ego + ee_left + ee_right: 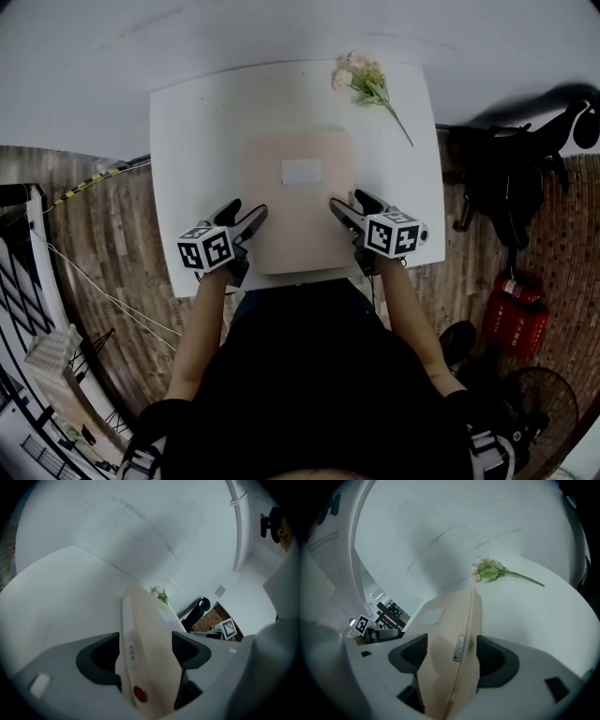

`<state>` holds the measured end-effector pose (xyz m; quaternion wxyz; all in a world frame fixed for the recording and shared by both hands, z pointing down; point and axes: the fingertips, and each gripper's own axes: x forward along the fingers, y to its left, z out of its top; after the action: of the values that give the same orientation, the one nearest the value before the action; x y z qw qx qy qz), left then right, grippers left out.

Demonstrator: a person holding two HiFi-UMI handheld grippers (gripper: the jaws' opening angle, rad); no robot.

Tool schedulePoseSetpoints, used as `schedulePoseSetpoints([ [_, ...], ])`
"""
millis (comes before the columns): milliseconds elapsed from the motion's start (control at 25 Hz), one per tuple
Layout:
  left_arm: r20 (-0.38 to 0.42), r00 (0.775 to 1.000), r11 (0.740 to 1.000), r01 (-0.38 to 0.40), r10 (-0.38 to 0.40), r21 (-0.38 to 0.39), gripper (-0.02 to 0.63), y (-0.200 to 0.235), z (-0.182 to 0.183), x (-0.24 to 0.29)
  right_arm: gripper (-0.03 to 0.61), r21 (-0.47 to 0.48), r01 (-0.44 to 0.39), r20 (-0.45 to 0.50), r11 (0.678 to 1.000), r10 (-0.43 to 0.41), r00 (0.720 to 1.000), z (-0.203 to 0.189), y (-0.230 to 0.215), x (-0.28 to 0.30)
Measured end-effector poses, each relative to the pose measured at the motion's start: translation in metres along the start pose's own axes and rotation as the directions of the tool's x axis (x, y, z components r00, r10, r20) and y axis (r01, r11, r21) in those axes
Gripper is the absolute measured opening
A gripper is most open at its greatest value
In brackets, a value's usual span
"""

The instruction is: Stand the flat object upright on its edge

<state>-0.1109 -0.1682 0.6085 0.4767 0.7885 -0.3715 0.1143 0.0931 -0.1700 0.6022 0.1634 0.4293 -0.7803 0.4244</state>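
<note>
Head view: flat object (300,202) lying flat on desk (187,141), between left tongs (251,217) and right tongs (342,206).
Left gripper view: spread, straddling the near side edge, apparently not pinching; best to close squarely.
Right gripper view: likewise spread around the opposite edge; best to grip both sides and raise them evenly.

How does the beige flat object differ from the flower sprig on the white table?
The beige flat object is a broad rectangle with a white label; the flower sprig is thin, with pale blooms and a green stem. The flat object lies toward the near edge of the white table; the sprig lies at its far right corner. Both are on that table.
</note>
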Motion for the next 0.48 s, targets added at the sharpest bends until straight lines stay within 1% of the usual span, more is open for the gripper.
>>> schedulePoseSetpoints([
  [120,-0.049,0.998,0.998,0.033,-0.036,-0.044,0.357,0.002,-0.006,0.005,0.301,-0.004,-0.016,-0.045,1.000,0.016,0.999,-0.004,-0.002,0.004],
  [240,-0.091,0.994,0.996,0.055,-0.062,-0.073,0.370,0.002,-0.013,0.010,0.310,-0.012,-0.038,-0.089,0.999,0.037,0.995,-0.008,-0.003,0.007],
  [360,-0.129,0.990,0.996,0.052,-0.062,-0.079,0.374,0.005,-0.019,0.014,0.311,-0.013,-0.046,-0.116,0.999,0.045,0.992,-0.011,-0.005,0.010],
  [480,-0.151,0.987,0.995,0.049,-0.062,-0.089,0.377,0.008,-0.024,0.018,0.316,0.019,-0.063,-0.129,0.998,0.065,0.989,-0.014,-0.007,0.012],
])
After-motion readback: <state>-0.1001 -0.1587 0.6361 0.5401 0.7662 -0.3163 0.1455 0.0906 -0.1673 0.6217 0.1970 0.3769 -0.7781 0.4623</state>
